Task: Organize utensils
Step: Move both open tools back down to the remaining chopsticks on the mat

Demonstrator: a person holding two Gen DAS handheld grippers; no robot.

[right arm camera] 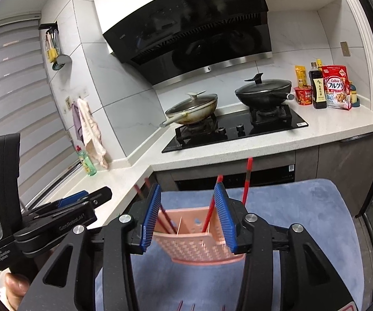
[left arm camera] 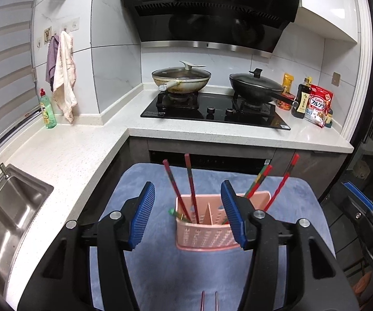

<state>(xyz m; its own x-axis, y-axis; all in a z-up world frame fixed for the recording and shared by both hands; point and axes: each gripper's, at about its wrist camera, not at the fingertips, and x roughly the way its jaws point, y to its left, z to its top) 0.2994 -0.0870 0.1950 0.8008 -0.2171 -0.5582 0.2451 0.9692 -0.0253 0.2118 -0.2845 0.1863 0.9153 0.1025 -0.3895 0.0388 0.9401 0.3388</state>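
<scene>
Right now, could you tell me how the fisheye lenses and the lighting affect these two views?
Left wrist view: the countertop edge bows, dark vignette fills the corners, and the range hood glass mirrors the pans. Right wrist view: the whole kitchen tilts, the blinds curve, and the chopsticks look slightly smeared.

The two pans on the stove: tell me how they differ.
The left pan is pale cream and stained; the right pan is black. The left pan's lid is clear glass with a pale knob; the right pan's lid is dark with a black knob. The left pan's handle points left, the right pan's right. Both sit lidded on burners.
</scene>
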